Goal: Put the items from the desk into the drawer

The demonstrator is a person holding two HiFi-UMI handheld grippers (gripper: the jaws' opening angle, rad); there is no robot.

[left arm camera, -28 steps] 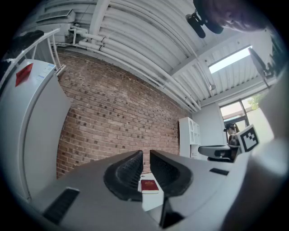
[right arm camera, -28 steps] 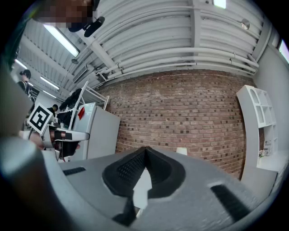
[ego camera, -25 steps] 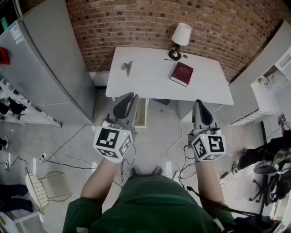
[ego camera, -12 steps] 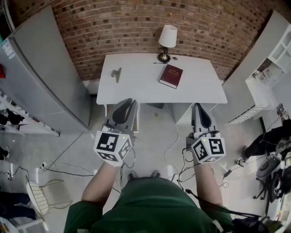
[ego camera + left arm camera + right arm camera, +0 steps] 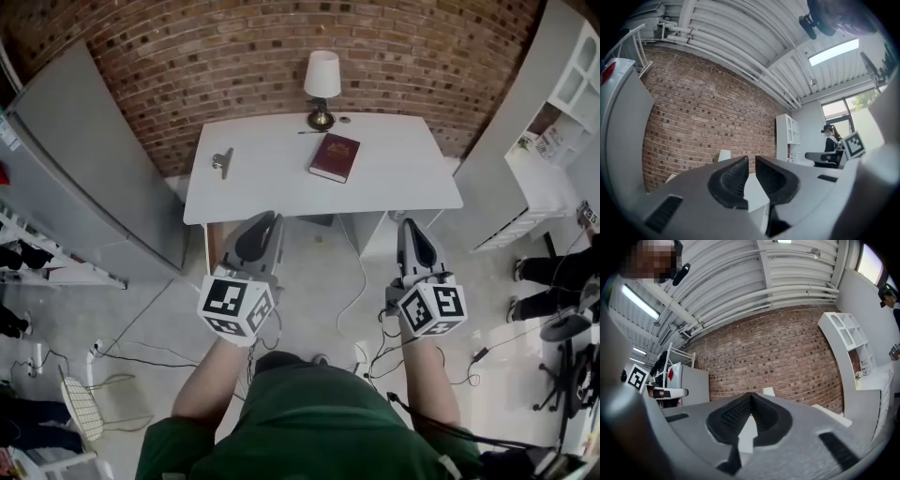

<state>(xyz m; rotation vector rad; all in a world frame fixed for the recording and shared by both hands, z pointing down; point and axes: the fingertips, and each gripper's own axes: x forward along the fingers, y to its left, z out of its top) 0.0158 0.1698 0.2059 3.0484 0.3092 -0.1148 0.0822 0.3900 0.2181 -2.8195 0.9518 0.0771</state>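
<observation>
The white desk (image 5: 394, 178) stands against the brick wall. On it lie a dark red book (image 5: 335, 157), a metal clip (image 5: 221, 161) near the left end and a pen (image 5: 312, 131) by the lamp (image 5: 322, 89). My left gripper (image 5: 265, 217) is held level in front of the desk's left part. It is empty, and its jaws are a narrow gap apart in the left gripper view (image 5: 751, 160). My right gripper (image 5: 410, 225) points at the desk's right part. It holds nothing, and its tips meet in the right gripper view (image 5: 751, 395). I cannot make out the drawer.
A tall grey cabinet (image 5: 84, 159) stands to the left of the desk. A white shelf unit (image 5: 562, 94) is at the right. Cables (image 5: 366, 309) trail over the floor under the desk. A person's legs (image 5: 553, 272) show at the right edge, and a wire basket (image 5: 80, 398) lies at the lower left.
Both grippers have moved forward toward the desk, and its front edge now lies just beyond their tips. Their jaws look the same as before.
</observation>
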